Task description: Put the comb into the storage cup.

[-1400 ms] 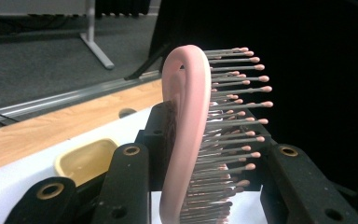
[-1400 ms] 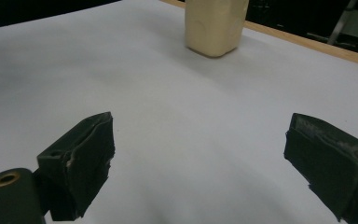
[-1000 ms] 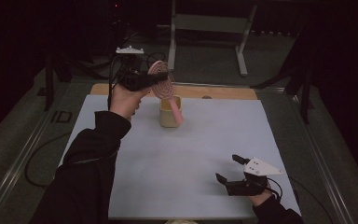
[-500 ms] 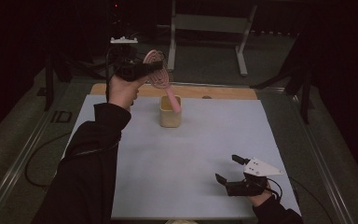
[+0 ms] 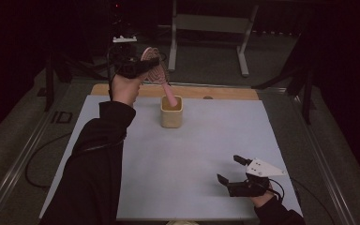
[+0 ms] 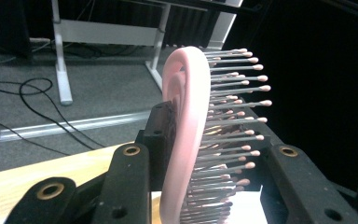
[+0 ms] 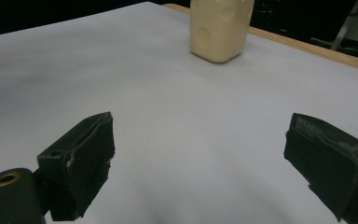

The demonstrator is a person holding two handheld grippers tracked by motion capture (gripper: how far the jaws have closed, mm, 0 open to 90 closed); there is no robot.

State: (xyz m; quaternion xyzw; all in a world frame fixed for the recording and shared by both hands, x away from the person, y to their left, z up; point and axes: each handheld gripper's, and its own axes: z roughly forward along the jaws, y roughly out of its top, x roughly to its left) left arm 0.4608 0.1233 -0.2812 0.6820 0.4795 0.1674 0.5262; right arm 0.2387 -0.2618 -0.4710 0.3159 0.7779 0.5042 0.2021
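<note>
The left claw [image 5: 140, 70] is gripping the head of a pink plastic bristle hairbrush [image 5: 155, 72], holding its handle tip at the mouth of the cream square cup [image 5: 171, 112] at 12 o'clock on the worktop [image 5: 178, 159]. Insertion appears underway, release pending. The right claw [image 5: 229, 169], at 5 o'clock, is resting wide and empty.

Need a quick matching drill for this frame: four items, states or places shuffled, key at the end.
Items:
1. hairbrush
2. cup
3. left gripper
4. right gripper

States:
A. jaws open, nothing between them, low near the table's near edge
B. cream, upright on the white mat
C. pink, handle end dipping into the cup
D. raised, shut on the hairbrush

Pairs: 1-C, 2-B, 3-D, 4-A
</note>
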